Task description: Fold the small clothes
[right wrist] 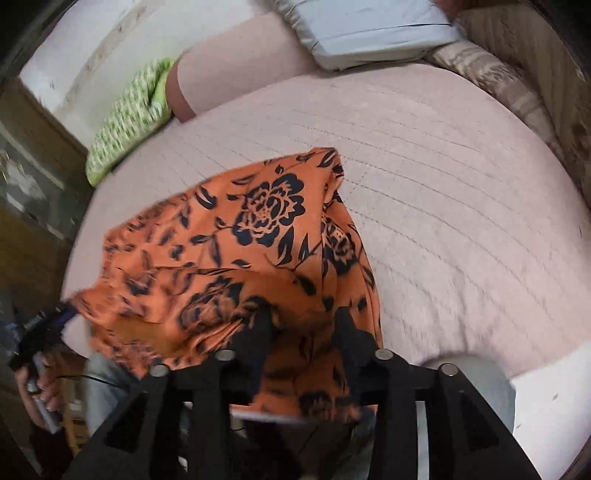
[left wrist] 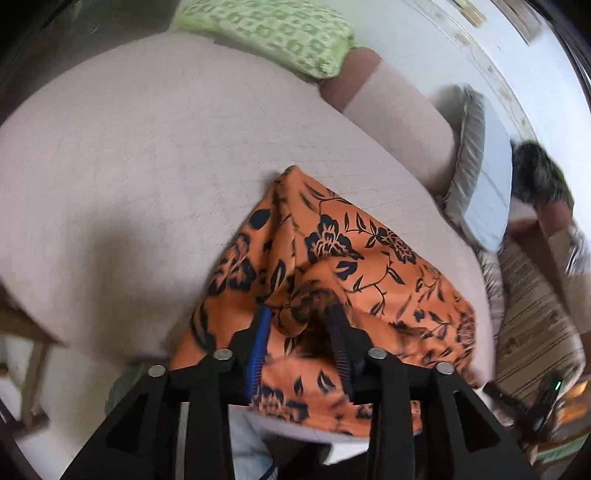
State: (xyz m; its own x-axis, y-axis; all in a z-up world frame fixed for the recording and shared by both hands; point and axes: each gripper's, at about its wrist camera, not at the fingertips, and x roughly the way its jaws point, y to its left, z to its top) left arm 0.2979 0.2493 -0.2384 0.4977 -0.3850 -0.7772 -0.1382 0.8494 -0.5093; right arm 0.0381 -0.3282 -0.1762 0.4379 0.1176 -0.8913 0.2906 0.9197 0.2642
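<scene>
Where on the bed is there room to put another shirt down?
Bare pink bedspread lies between the orange flowered cloth and the grey-blue pillow. More lies between the cloth and the green pillow. The near edge is crowded by cloth and both tools.

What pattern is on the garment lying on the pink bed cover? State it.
Orange cloth garment with black roses and leaves; clearest in the right wrist view.

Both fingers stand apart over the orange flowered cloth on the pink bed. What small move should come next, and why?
Probably draw both grippers back off the orange cloth and look at the fold. The left gripper and right gripper have fingers standing apart, not pinching, and the cloth lies doubled on the pink bed cover, one edge bunched near the front.
</scene>
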